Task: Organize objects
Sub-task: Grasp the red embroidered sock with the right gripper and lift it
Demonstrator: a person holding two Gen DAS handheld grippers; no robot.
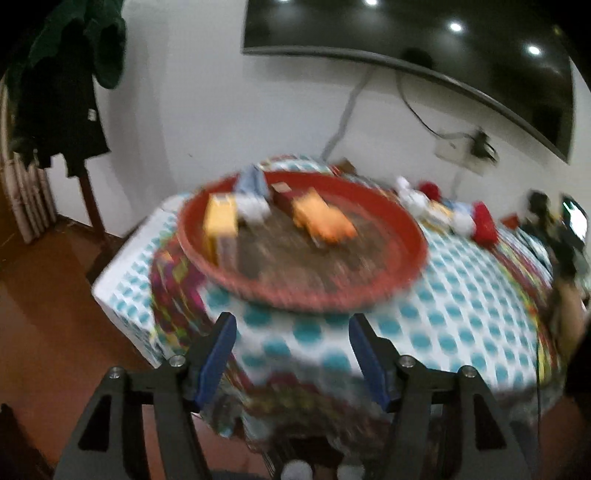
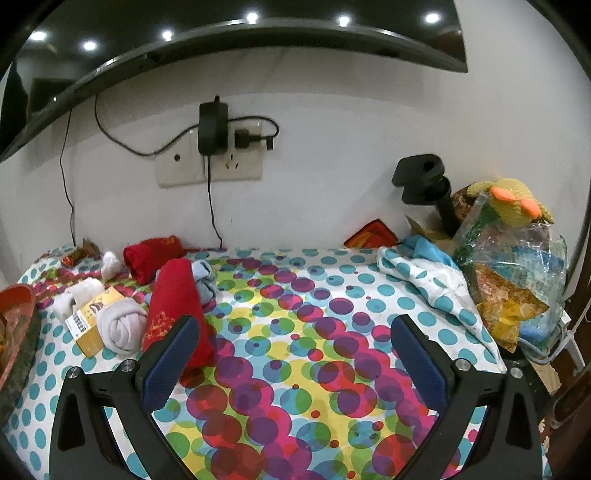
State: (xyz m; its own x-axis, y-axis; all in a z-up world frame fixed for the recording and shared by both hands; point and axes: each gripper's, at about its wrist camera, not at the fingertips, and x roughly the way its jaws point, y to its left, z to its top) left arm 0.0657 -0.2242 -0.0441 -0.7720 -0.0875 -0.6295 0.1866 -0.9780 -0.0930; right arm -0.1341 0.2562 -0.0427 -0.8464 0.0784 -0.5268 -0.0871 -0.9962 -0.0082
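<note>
The left gripper (image 1: 293, 334) stands with its blue pads apart and nothing between them, above the near edge of the table (image 1: 461, 306); this view is blurred. Just beyond it the red tray (image 1: 406, 236) sits toward the table's left corner, holding a yellow box (image 1: 221, 218), an orange packet (image 1: 323, 218) and other small items too smeared to name; past the tray's right rim, red and white bundles lie along the far edge.

The right gripper (image 2: 295, 350) is also spread wide and empty, over the middle of the dotted cloth (image 2: 295, 387); its left pad sits just in front of a red rolled towel (image 2: 175, 295); beside that lie a grey rolled sock (image 2: 120, 326) on a yellow carton (image 2: 86, 325), a second red roll (image 2: 153, 256) and a white sock (image 2: 110, 264), all gathered at the far left of the table; the tray's rim shows at the left edge.

At the right edge a crumpled spotted cloth (image 2: 432, 280), plastic bags (image 2: 517, 277) and a knitted yellow toy (image 2: 515, 201) crowd the corner; the centre of the cloth lies bare between both heaps; behind, a white wall carries a socket panel (image 2: 210, 162) with cables and a dark screen (image 2: 221, 22); brown floor opens beyond the table's left side.
</note>
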